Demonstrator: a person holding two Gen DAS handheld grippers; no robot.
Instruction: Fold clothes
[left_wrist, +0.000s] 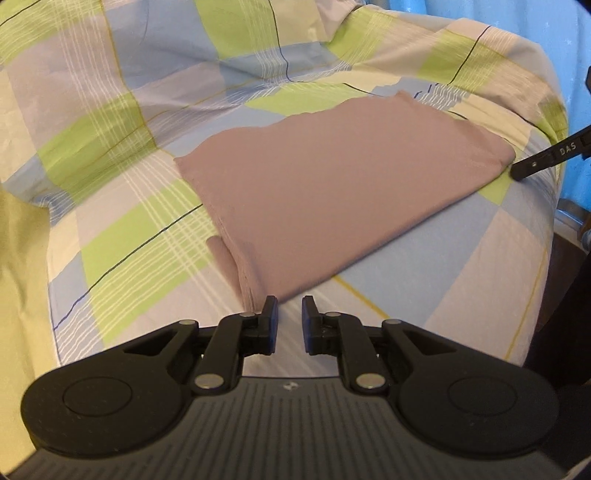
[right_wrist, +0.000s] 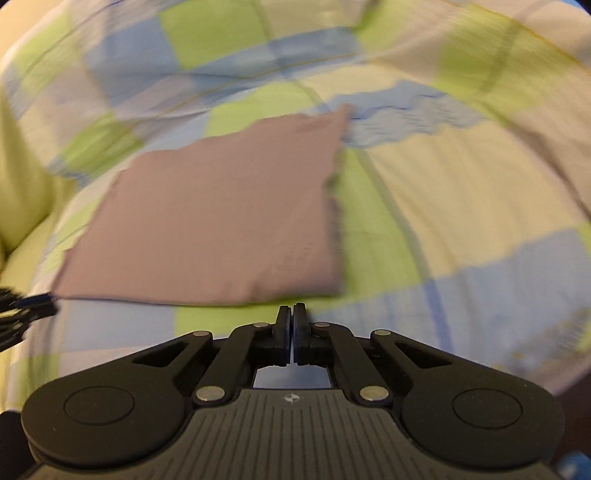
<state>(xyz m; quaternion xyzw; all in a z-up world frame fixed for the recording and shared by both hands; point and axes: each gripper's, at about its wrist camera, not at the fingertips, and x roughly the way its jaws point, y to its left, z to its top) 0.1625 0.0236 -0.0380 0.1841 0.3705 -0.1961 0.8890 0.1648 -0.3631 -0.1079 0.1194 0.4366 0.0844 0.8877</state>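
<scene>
A mauve-pink garment (left_wrist: 332, 184), already folded into a flat, roughly square stack of several layers, lies on a bed covered by a checked sheet (left_wrist: 129, 229) in green, pale blue, cream and lilac squares crossed by thin lines. Its layered, folded edges show at the near left corner in the left wrist view, where a small flap of the same cloth pokes out beside the stack. The far edge is slightly ragged, with one corner rising to a point.

The left gripper (left_wrist: 290, 314) hovers just short of the garment's near corner, its two blue-padded fingers (left_wrist: 272, 321) parted with a clear gap between them and nothing held. The right gripper (right_wrist: 294, 325) sits just in front of the garment's near edge in its own view, its fingers pressed together with no cloth between them. The right wrist view is blurred, so whether its tips touch the sheet cannot be told. In the left wrist view the right gripper's black tip reaches in from the right edge, ending close to the garment's right corner.

Beyond the bed, at the upper right, a blue wall (left_wrist: 517, 18) is visible.
</scene>
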